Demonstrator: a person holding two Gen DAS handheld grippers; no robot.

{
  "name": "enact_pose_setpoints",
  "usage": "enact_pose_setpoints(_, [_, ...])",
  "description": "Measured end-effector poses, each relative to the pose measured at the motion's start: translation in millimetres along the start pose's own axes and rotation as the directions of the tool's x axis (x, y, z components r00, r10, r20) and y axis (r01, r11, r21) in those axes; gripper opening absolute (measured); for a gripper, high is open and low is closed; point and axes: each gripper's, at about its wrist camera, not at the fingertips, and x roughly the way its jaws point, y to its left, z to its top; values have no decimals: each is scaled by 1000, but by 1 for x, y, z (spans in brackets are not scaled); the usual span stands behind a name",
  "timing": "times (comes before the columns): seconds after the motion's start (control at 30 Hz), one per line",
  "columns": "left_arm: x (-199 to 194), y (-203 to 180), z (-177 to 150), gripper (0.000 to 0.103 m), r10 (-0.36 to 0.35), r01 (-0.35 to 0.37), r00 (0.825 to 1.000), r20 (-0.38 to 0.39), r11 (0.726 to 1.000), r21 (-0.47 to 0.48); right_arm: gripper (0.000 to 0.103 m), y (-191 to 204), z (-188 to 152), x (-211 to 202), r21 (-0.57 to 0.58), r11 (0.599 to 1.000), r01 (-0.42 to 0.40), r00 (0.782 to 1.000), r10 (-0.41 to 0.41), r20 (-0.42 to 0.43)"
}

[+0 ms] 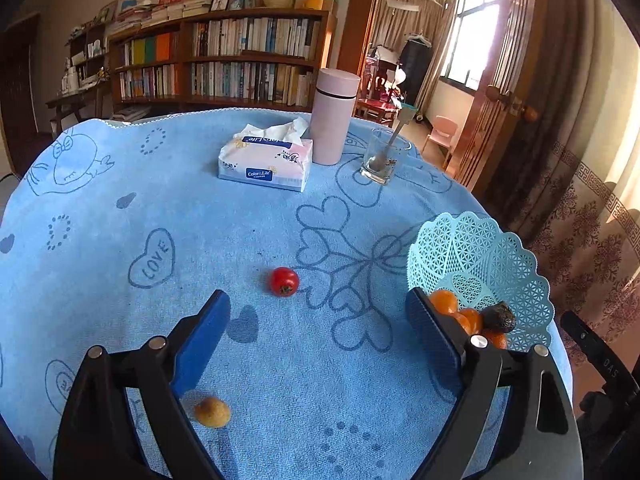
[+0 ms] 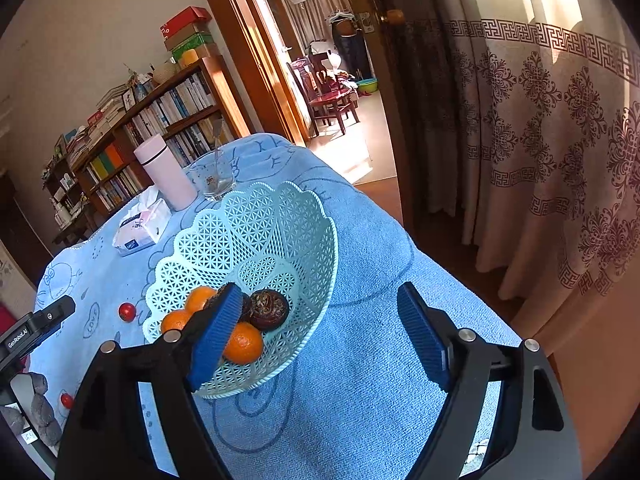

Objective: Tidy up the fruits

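The left gripper (image 1: 318, 312) hovers above the blue tablecloth (image 1: 120, 300), fingers spread wide and holding nothing; a red tomato (image 1: 284, 281) lies ahead between them, and a small yellow fruit (image 1: 212, 412) lies beside the left finger. The right gripper (image 2: 320, 324) is likewise released and empty, its left finger over the basket (image 2: 256, 216) containing oranges (image 2: 243, 342) and dark fruit (image 2: 269, 309).

Your left gripper's (image 1: 318, 320) right finger covers part of the oranges (image 1: 444, 302) in the basket (image 1: 480, 248), so you cannot count them in that view. In the right wrist view, the finger pad (image 2: 216, 332) hides part of one dark fruit (image 2: 244, 306) and the oranges' (image 2: 244, 342) inner sides. A small red fruit (image 2: 67, 401) near the lower left is too small to name. The yellowish fruit (image 1: 213, 412) is blurred.
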Motion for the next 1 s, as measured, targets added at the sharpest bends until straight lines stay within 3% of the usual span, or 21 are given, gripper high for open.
enact_pose_setpoints(0.53, [-34, 105, -25, 88, 187, -187, 982, -14, 971, -146, 82, 39, -9, 8, -59, 996, -67, 997, 64, -38])
enact_pose_setpoints(0.63, [-30, 111, -34, 88, 186, -190, 982, -42, 968, -166, 82, 45, -11, 12, -70, 995, -76, 996, 72, -51])
enact_pose_setpoints(0.77, [-20, 93, -47, 88, 124, -134, 990, -71, 980, -148, 82, 48, -12, 14, -76, 994, -82, 995, 78, -62])
enact_pose_setpoints(0.83, [-11, 81, -59, 70, 83, -98, 990, -112, 987, -128, 82, 49, -12, 13, -77, 994, -80, 995, 76, -60])
enact_pose_setpoints(0.93, [6, 66, -78, 52, 50, -70, 980, -191, 993, -99, 82, 45, -11, 14, -69, 995, -72, 996, 68, -56])
enact_pose_setpoints(1.0, [15, 61, -86, 46, 49, -70, 974, -222, 994, -87, 82, 40, -10, 13, -60, 996, -68, 996, 64, -55])
